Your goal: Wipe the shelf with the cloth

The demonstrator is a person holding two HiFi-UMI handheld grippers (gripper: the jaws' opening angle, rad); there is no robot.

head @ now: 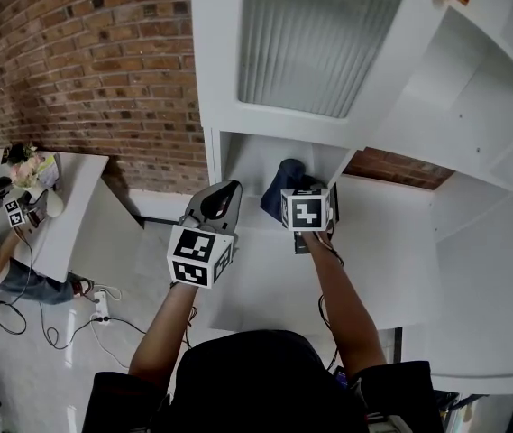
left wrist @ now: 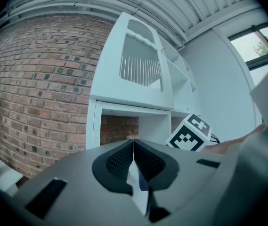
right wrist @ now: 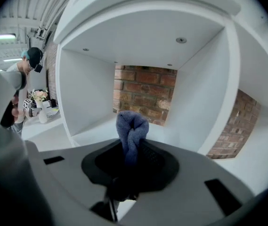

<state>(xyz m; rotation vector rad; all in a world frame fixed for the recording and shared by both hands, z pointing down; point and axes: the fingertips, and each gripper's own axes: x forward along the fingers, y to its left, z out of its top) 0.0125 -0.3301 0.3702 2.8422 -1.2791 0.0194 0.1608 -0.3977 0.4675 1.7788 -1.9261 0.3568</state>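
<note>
Right gripper view, centre of frame, shows my right gripper (right wrist: 133,160) clamped on the bunched blue cloth (right wrist: 132,124) at the mouth of the white shelf (right wrist: 96,132), so I'd press it flat and sweep corner to corner, with my left gripper (left wrist: 134,149) closed on nothing.

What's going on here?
A person holds a tool in each hand. The right tool is shut on a bunched blue cloth, held at the mouth of an open compartment of the white shelf; whether it touches the surface can't be told. The left tool is shut and empty, beside it.
</note>
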